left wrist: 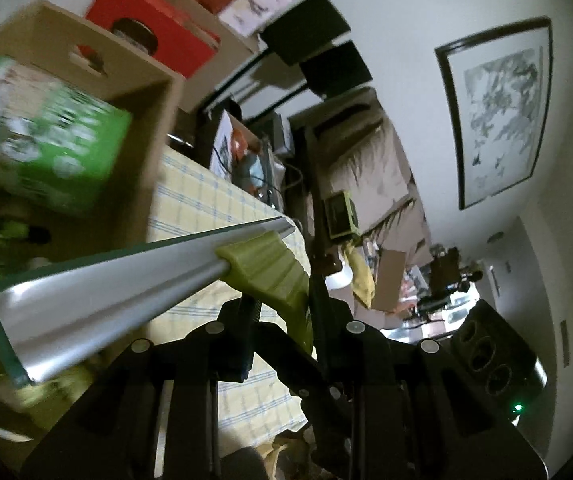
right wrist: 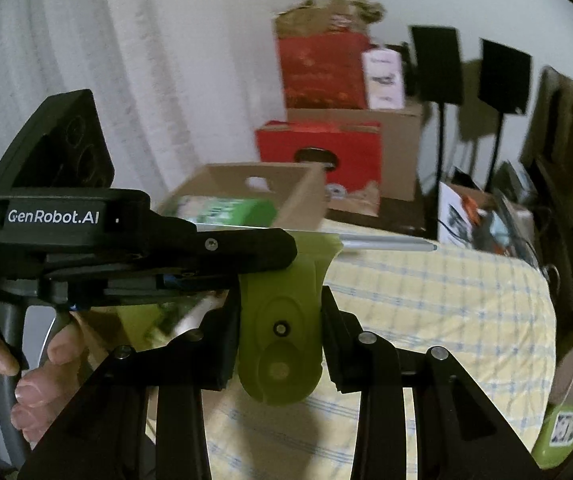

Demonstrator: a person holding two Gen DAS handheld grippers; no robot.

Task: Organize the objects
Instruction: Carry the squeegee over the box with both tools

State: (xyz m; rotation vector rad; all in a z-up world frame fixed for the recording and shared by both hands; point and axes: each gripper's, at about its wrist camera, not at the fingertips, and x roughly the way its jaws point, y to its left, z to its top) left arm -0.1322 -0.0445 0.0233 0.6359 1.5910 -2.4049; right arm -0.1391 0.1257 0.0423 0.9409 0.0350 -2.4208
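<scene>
Both grippers hold one tool: a green plastic handle (right wrist: 280, 320) with a long silver metal bar (left wrist: 118, 288). My left gripper (left wrist: 282, 312) is shut on the green handle (left wrist: 274, 268), and the bar runs out to the lower left toward the cardboard box (left wrist: 142, 92). My right gripper (right wrist: 280, 316) is shut on the handle's lower part, with the left gripper's black body (right wrist: 126, 248) just above it. The bar's tip (right wrist: 406, 245) points right over the yellow checked tablecloth (right wrist: 446, 312). A green carton (left wrist: 46, 148) lies in the open box (right wrist: 254, 184).
Red boxes (right wrist: 322, 152) and brown cartons are stacked behind the open box. Two black speakers on stands (right wrist: 438, 64) stand by the wall. A framed picture (left wrist: 498, 108) hangs on the wall. Clutter lines the table's far side (right wrist: 486, 216). A hand (right wrist: 34, 372) grips the left handle.
</scene>
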